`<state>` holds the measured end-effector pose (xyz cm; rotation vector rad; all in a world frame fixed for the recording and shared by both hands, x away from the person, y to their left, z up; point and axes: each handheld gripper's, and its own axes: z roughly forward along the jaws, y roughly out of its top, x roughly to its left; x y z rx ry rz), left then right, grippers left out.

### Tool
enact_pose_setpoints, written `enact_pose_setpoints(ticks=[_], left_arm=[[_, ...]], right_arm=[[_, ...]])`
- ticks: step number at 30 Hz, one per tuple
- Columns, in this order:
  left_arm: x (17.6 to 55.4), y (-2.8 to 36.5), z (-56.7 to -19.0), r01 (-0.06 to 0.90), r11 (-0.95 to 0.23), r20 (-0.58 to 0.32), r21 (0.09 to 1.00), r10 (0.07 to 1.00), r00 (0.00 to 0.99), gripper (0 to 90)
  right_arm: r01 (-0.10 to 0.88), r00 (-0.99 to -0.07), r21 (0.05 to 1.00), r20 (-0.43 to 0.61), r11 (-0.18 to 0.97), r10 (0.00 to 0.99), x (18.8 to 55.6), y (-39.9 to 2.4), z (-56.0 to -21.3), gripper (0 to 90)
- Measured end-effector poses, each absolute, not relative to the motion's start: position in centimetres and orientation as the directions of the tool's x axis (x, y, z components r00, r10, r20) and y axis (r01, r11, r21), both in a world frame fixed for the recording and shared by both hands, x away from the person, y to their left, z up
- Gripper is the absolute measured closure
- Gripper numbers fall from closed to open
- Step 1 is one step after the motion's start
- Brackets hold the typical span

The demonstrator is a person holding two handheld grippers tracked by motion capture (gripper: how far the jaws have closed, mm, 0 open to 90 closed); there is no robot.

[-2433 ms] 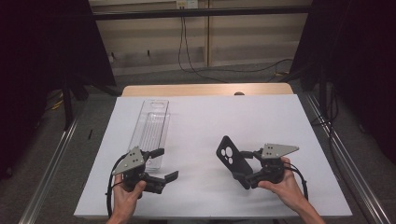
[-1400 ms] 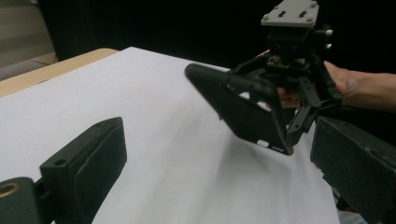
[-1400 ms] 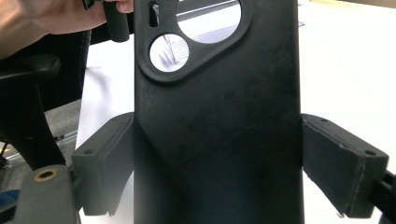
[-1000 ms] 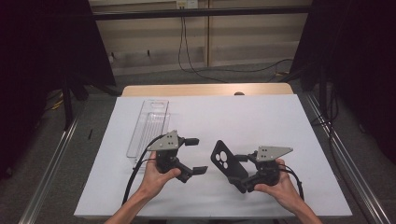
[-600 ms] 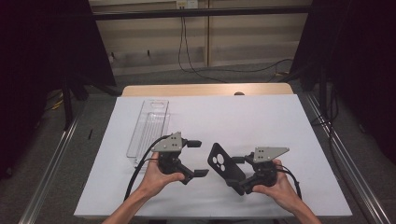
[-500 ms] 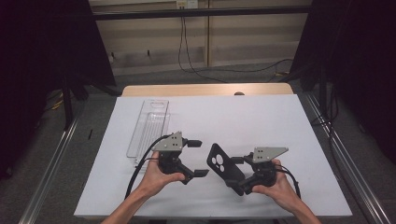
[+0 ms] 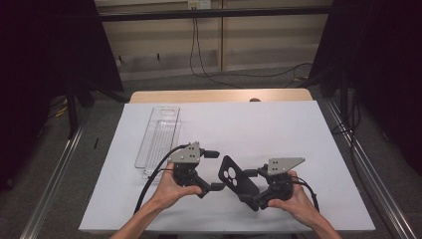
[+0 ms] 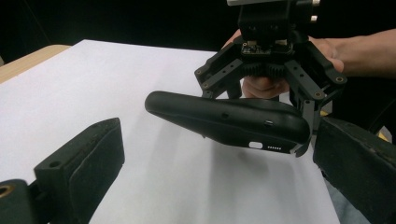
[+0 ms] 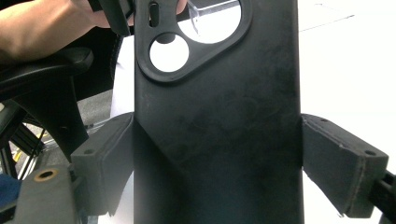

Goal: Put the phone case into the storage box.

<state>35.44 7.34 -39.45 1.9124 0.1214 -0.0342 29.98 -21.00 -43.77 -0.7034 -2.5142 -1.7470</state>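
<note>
- Right tool (image 7: 247,191) clamps the black phone case (image 7: 238,180) by its long edges, jaws closed tight on it, lifting it clear of the white tabletop (image 7: 278,124).
- Case sits between both hands, camera end aimed at the left tool (image 7: 215,171); likely presented for a handover or second grip.
- Left tool's jaws stand wide apart, holding nothing, just short of the case end.
- Case: matte black, rounded corners, big camera cutout with two round holes, small port holes along one edge.
- Clear plastic tray (image 7: 158,139) lies apart, far left.
</note>
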Motion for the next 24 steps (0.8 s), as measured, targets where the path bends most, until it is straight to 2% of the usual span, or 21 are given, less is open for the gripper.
enact_pose_setpoints(ticks=[24], left_arm=[[35.42,6.58,-39.29,0.059,-0.378,-0.067,0.924,-0.010,0.998,2.3]], right_arm=[[0.365,-0.912,0.881,0.275,0.299,0.305,30.05,-20.57,-43.80,14.7]])
